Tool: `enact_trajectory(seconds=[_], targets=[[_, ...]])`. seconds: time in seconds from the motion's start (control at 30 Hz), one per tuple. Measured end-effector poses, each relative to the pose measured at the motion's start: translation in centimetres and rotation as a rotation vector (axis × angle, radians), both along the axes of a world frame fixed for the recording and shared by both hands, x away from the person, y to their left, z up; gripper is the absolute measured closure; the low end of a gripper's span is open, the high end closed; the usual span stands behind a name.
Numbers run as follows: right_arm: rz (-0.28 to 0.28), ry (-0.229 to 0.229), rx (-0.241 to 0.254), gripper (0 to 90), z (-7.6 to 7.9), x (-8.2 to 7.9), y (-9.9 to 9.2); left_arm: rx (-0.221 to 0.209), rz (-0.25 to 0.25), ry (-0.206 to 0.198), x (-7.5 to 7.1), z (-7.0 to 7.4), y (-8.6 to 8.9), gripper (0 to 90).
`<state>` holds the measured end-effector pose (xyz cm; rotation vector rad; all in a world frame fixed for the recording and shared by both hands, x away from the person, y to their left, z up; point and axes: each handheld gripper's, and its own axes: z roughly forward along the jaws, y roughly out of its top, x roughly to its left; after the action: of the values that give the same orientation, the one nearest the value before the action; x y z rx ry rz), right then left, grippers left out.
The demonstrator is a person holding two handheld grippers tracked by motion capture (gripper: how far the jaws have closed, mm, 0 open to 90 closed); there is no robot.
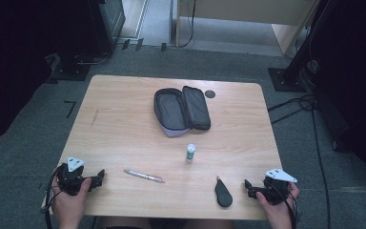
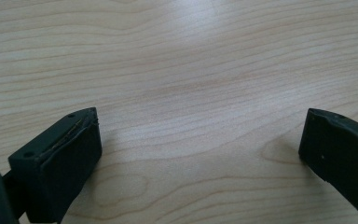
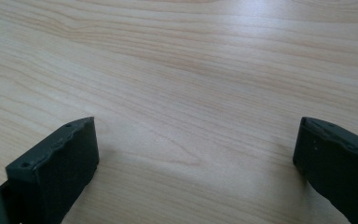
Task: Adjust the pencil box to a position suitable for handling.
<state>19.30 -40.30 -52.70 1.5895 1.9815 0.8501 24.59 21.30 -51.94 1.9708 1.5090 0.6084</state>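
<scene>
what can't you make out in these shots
- Small bottle, high view: label too small to read.
- Open pouch, high view: dark lining hides whether anything lies inside.
- Flat black thing by the right gripper: too small and dark to identify.
- Pen, near the left gripper: its tip end blurred.

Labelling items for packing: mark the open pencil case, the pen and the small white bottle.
pencil case (image 1: pixel 170 113): high view, grey lining of its left half.
pen (image 1: pixel 144 176): high view, middle of its barrel.
small white bottle (image 1: pixel 190 152): high view, middle of its body.
</scene>
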Motion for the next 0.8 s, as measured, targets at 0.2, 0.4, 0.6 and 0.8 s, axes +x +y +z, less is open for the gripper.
enact_trajectory(seconds=[0.2, 0.4, 0.6, 0.8], targets=[[0.003, 0.000, 0.005, 1.8, 0.0, -0.2, -0.1, 0.000, 0.000, 0.000, 0.0, 0.0, 0.0, 0.0], [-0.031, -0.041, 0.060, 17.0, 0.2, -0.8, -0.6, 0.016, 0.024, -0.009, -0.3, 0.0, 0.1, 0.0], [-0.051, -0.041, 0.011, 17.1, 0.2, -0.7, -0.1, -0.053, 0.028, -0.044, -0.3, 1.8, 0.4, 0.0], [-0.051, -0.041, 0.011, 17.1, 0.2, -0.7, -0.1, -0.141, -0.058, -0.059, 1.6, 4.6, -1.1, 0.0]])
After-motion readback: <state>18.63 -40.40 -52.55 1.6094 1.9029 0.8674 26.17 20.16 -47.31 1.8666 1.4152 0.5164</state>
